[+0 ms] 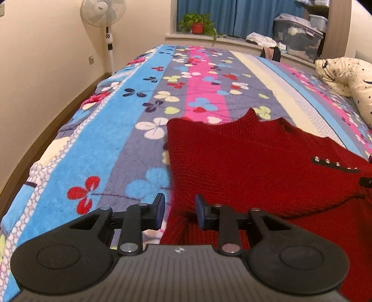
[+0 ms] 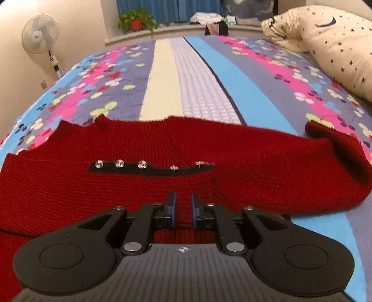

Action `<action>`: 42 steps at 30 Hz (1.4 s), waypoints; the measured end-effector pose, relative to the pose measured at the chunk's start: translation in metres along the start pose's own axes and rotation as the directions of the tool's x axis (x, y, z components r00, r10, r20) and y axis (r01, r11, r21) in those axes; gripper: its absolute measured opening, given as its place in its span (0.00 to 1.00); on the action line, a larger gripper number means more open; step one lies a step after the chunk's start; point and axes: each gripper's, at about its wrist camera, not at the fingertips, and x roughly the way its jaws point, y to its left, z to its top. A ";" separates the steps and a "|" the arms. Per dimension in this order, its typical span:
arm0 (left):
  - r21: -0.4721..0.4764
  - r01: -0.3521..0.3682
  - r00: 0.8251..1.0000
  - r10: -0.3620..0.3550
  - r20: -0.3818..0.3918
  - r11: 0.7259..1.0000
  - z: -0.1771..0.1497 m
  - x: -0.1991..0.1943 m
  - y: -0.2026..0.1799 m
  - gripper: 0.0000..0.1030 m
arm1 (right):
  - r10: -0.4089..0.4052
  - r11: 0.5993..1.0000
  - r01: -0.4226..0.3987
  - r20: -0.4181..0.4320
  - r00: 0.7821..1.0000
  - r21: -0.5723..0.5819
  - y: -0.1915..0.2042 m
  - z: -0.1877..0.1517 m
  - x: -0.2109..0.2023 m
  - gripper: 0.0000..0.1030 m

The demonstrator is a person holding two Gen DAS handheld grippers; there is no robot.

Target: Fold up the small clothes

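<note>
A small red knitted sweater (image 1: 244,158) with a black strip of shiny studs (image 2: 148,168) lies on a flowered bedspread (image 1: 116,144). My left gripper (image 1: 180,213) sits at the sweater's near left edge, jaws partly apart with red fabric between them. My right gripper (image 2: 183,209) has its jaws close together around a fold of the sweater (image 2: 162,144) near its lower middle. A sleeve (image 2: 337,158) trails off to the right.
A star-patterned cream pillow (image 2: 330,46) lies at the bed's right. A standing fan (image 1: 104,21) is by the left wall. A potted plant (image 1: 197,23) and storage boxes (image 1: 300,37) sit on the window ledge beyond the bed.
</note>
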 end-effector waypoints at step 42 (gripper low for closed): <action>0.022 0.083 0.996 -0.082 -0.030 0.996 0.007 0.005 -0.015 0.39 | -0.430 0.903 0.424 0.141 0.892 0.068 -0.202 0.034 0.027 0.58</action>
